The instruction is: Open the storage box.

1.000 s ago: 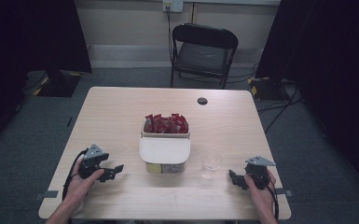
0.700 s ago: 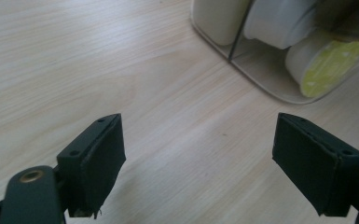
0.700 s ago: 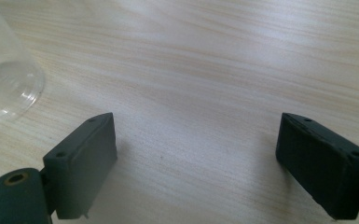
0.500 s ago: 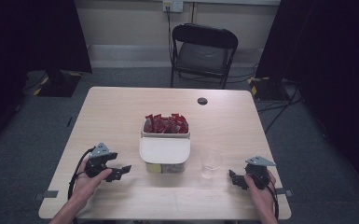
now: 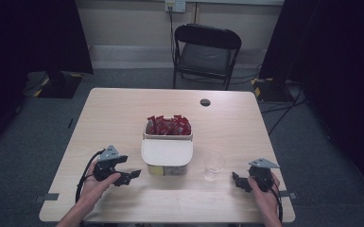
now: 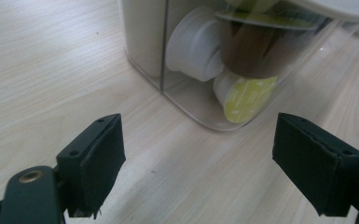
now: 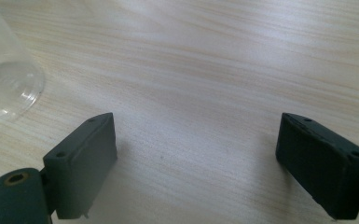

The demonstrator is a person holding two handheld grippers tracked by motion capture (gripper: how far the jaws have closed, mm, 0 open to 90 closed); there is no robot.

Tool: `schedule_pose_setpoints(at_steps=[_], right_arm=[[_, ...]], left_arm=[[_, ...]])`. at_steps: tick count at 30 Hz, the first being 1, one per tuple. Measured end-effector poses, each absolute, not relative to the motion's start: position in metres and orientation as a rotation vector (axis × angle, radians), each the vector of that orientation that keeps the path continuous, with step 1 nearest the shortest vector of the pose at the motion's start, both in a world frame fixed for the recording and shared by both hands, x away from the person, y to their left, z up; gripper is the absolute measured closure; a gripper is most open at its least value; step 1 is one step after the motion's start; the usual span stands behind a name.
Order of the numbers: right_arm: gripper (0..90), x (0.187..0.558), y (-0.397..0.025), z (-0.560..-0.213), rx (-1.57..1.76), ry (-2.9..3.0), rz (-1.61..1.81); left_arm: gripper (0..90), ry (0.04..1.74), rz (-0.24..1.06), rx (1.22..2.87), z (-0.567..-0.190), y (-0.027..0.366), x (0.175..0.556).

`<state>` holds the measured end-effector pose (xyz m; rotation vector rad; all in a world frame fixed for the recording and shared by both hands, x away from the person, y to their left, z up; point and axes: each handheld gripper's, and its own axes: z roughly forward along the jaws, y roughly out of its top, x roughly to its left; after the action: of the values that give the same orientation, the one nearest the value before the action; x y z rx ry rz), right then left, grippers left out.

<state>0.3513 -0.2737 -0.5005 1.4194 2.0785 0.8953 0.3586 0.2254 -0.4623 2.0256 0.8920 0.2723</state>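
You are bringing your left gripper [image 5: 131,176] in toward the clear container [image 5: 166,156] at the middle of the table [image 5: 113,113]; compared with 1 second ago it is sitting closer to the container's left side, with its jaws standing wide apart and holding nothing. In the left gripper view, the coffee pods [image 6: 224,60] inside the container's front section are lying just beyond the jaws, behind the clear wall, which suggests you are lining up to work on this box, likely its white lid [image 5: 166,151]. The red packets [image 5: 169,126] are sitting in the container's open rear section. Your right gripper [image 5: 238,182] is resting near the front right corner, unmoved, jaws also spread and empty, with the clear cup [image 5: 213,165] just to its left, not touching it.
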Motion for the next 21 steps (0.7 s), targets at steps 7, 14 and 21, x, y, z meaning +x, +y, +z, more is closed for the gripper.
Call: schedule_pose_setpoints(at_steps=[7, 14, 21], right_arm=[[11.8, 0.351, -0.274, -0.500, 1.420, 2.078, 0.895], [11.8, 0.351, -0.274, -0.500, 1.419, 2.079, 0.895], [11.8, 0.351, -0.274, -0.500, 1.420, 2.079, 0.894]], left_arm=[[16.5, 0.852, 0.245, 2.012, -0.454, 0.217, 0.363], [16.4, 0.815, 0.235, 2.017, -0.449, 0.206, 0.368], [15.6, 0.801, 0.223, 1.994, -0.444, 0.194, 0.375]])
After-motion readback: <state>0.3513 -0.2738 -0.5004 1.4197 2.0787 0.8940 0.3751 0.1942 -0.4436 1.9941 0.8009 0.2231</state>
